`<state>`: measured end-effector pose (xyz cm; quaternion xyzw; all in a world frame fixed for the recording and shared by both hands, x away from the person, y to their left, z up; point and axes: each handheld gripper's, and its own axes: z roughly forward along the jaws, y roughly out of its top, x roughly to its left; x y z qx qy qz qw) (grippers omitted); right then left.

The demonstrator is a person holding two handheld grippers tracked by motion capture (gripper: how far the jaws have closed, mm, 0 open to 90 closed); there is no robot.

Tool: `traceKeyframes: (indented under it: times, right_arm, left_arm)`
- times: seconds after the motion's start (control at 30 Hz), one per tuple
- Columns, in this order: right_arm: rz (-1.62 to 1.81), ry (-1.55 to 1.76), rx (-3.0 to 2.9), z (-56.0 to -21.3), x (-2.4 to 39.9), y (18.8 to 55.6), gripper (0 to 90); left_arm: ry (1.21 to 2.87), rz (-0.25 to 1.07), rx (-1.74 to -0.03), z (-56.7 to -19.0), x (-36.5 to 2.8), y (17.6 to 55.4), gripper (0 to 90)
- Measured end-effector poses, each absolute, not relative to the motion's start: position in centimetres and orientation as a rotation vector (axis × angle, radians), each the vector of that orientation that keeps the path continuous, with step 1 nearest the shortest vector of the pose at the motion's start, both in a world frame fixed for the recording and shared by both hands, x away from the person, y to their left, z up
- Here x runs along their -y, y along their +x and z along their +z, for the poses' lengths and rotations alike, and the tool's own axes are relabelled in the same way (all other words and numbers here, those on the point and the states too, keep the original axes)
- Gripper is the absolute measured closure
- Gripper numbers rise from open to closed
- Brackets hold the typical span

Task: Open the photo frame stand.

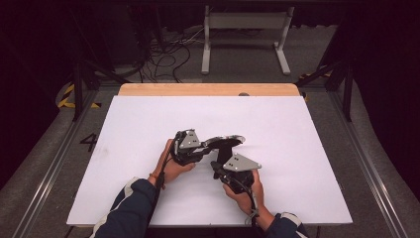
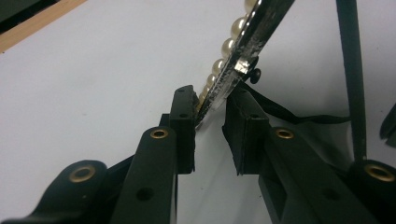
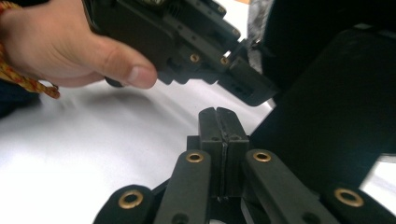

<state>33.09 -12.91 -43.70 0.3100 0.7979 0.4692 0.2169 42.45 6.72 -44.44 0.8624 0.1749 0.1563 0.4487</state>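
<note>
A small frame [image 1: 225, 141] with a glittery silver edge and a row of pearls [image 2: 228, 45] stands tilted on the white table [image 1: 138, 124], its black back panel [image 3: 327, 93] facing the right gripper. My left gripper [image 1: 204, 148] is shut on the frame's lower edge [image 2: 243, 46], one pad on the pearl side and one on the back [image 2: 210, 105]. A thin black strap [image 2: 289, 114] runs behind it. My right gripper [image 1: 218, 164] sits just below the frame, its jaws pressed together with nothing between them [image 3: 219, 114]. The left gripper [image 3: 187, 37] and its hand [image 3: 60, 46] hang above it.
A strip of wooden tabletop [image 1: 208, 89] shows at the far edge. Beyond it stand a white metal stand [image 1: 245, 34] and loose cables [image 1: 168, 54] on the floor. White surface spreads wide to both sides of the hands.
</note>
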Motion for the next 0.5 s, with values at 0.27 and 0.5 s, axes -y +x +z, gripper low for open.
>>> traceKeyframes:
  times: [0.27, 0.5]
  right_arm:
    - [1.183, 0.815, -2.240, -45.2, 11.1, 32.9, 90.0]
    - [1.142, 0.857, -2.238, -45.6, 11.2, 33.1, 90.0]
  left_arm:
    - [2.147, 0.421, -0.401, -44.4, -7.0, 42.2, 77.5]
    - [2.161, 0.447, -0.386, -44.3, -7.0, 41.7, 79.3]
